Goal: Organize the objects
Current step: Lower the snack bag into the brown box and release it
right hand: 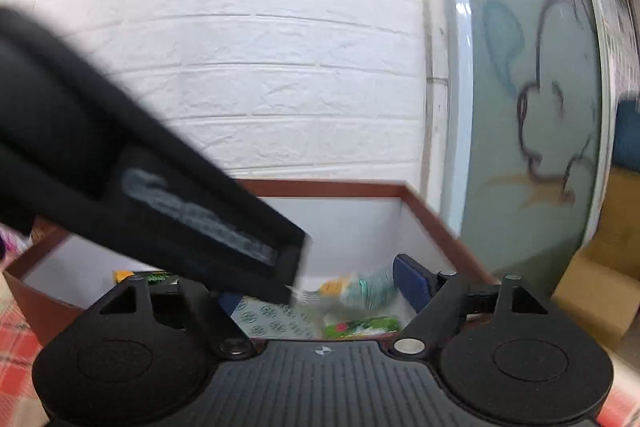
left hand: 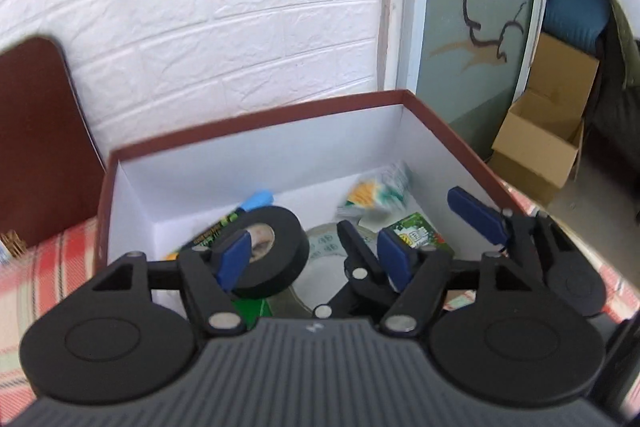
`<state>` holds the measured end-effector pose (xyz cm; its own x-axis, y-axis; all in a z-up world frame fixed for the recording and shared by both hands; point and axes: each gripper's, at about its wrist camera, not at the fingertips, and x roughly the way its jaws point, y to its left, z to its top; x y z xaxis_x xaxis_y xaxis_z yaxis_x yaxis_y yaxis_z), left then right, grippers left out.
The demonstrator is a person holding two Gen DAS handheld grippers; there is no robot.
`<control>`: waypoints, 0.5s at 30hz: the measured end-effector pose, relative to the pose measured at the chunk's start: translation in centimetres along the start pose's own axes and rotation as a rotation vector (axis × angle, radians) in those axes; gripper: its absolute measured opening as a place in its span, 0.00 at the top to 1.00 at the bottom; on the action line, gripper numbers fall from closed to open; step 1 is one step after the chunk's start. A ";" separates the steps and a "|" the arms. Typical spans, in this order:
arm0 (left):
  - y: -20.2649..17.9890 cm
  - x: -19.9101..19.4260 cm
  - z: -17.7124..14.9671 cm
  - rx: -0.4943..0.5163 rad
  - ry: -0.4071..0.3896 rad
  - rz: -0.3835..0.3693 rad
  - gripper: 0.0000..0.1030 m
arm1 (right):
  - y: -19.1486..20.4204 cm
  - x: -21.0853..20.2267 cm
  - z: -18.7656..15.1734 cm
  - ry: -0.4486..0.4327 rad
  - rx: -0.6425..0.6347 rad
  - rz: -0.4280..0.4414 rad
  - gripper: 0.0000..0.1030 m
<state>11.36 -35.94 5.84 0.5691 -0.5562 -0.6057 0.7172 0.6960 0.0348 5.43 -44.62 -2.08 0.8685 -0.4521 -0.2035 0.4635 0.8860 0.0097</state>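
A: The brown-rimmed box (left hand: 260, 123) sits on the checked cloth (left hand: 60, 255) against the far wall, and both tools are over it. What could go wrong?

B: Crowding, I think. The left gripper (left hand: 314, 259) and right gripper (right hand: 320, 291) are close together, so one could knock the other or the box's right wall.

A: Are they holding anything?

B: Both are spread wide and clamp nothing. The black tape roll (left hand: 272, 255) is at the left gripper's left pad (left hand: 234, 259). I cannot tell if it hangs on that finger or lies in the box. If hooked, it could be dragged back out.

A: And the small things?

B: The left view shows the clear tape (left hand: 324, 247), green packet (left hand: 420, 235) and blue-capped marker (left hand: 258, 201) inside. In the right view the left tool's body hides the black roll and the marker, though it shows the blurred snack packet (right hand: 352, 291) between its own fingers, inside the box
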 end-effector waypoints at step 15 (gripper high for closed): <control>-1.0 -6.3 -3.5 0.068 -0.030 0.084 0.27 | 1.5 -7.5 -1.0 -0.028 -0.002 0.022 0.17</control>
<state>5.62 -31.58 6.86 0.6394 -0.5110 -0.5745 0.6916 0.7087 0.1393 -0.54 -39.85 -1.53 0.8831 -0.4351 -0.1757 0.4438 0.8960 0.0118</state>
